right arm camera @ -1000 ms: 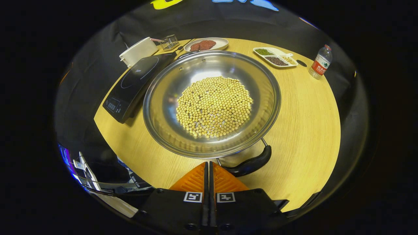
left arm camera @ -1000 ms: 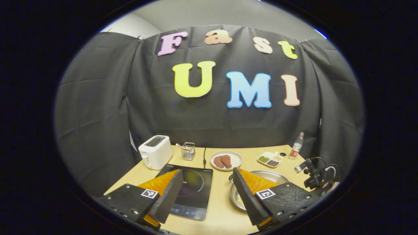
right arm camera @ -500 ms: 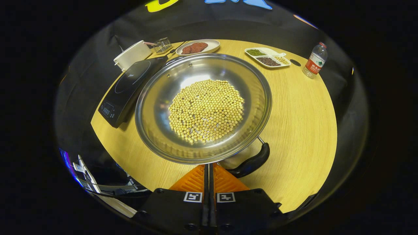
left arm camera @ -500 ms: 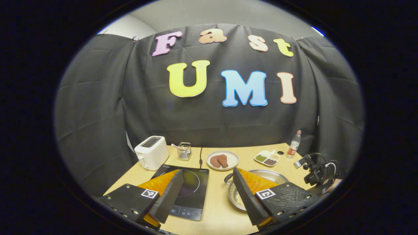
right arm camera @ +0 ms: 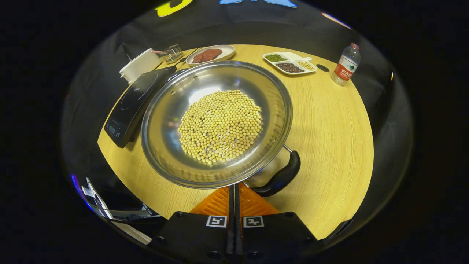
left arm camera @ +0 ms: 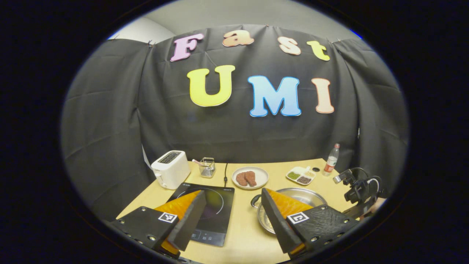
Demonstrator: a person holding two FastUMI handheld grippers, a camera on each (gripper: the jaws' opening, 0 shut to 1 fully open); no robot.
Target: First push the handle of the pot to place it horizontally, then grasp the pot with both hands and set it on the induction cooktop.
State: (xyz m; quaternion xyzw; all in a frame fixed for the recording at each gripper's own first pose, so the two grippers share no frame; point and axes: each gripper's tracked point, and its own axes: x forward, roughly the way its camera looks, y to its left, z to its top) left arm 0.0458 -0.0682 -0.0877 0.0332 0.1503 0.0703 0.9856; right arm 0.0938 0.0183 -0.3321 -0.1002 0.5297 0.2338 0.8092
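Note:
A steel pot (right arm camera: 165, 121) holding yellow soybeans (right arm camera: 220, 126) sits on the wooden table (right arm camera: 329, 121), just right of the black induction cooktop (right arm camera: 132, 102). Its near black handle (right arm camera: 280, 178) lies slantwise at the lower right of the rim. My right gripper (right arm camera: 234, 186) is shut and empty, its tips right at the rim beside that handle's left end. In the left gripper view my left gripper (left arm camera: 232, 192) is open wide above the table's near edge. One finger stands over the cooktop (left arm camera: 216, 205), the other over the pot (left arm camera: 311, 196), whose far handle (left arm camera: 255, 200) shows.
Along the back stand a white toaster (left arm camera: 170, 168), a wire basket (left arm camera: 207, 167), a plate of meat (left arm camera: 250, 178), a divided dish of beans (left arm camera: 302, 175) and a water bottle (left arm camera: 331, 160). The right gripper (left arm camera: 357, 189) hangs at the table's right edge. Bare wood lies right of the pot.
In the right gripper view the pot has drifted left and its near handle has swung a little, with the shut tips still by it. The left gripper stays open, its view shifted slightly.

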